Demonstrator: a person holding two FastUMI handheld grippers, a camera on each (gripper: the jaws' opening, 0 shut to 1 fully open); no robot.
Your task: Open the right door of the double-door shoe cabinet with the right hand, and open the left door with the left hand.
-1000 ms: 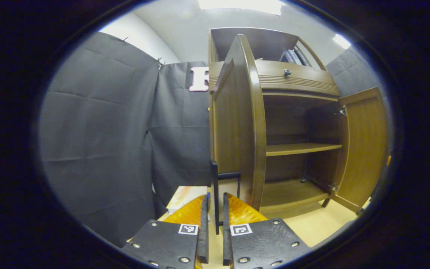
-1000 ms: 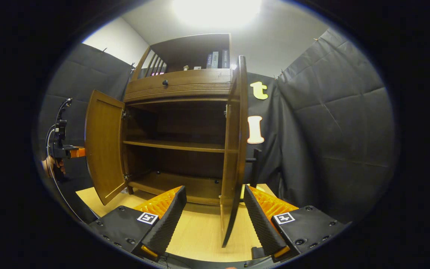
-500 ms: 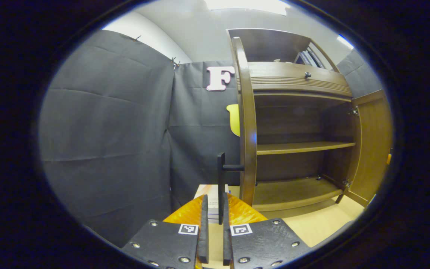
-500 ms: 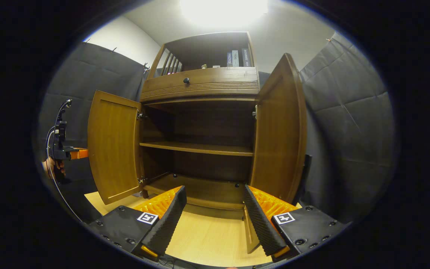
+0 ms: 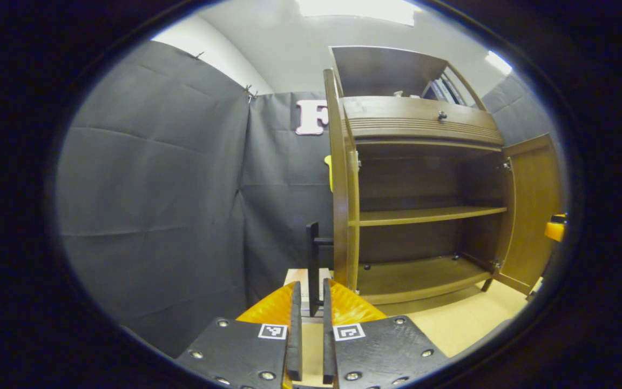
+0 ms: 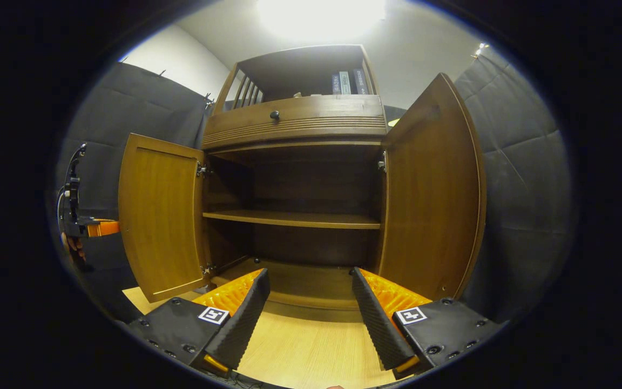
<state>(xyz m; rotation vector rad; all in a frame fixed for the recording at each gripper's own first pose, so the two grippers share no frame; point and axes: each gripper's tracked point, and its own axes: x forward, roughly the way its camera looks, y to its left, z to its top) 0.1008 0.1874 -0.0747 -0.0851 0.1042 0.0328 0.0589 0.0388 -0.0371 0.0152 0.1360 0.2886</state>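
Cabinet (image 6: pixel 295 121) with two doors, both open.
Left claw (image 5: pixel 309 302) pinches the left door's (image 5: pixel 339 178) handle (image 5: pixel 312 265); right claw (image 6: pixel 306 300) gapes empty, right door (image 6: pixel 432 189) swung wider than before.

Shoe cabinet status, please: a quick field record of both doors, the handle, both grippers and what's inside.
left door: swung wide open
right door: swung wide open
left door handle: dark bar, standing between the left gripper's fingers
left gripper: fingers close together around the handle; contact cannot be told
right gripper: open, holding nothing, facing the cabinet interior
shelf: bare
cabinet floor: bare
drawer: shut, above the doors
top compartment: books standing upright
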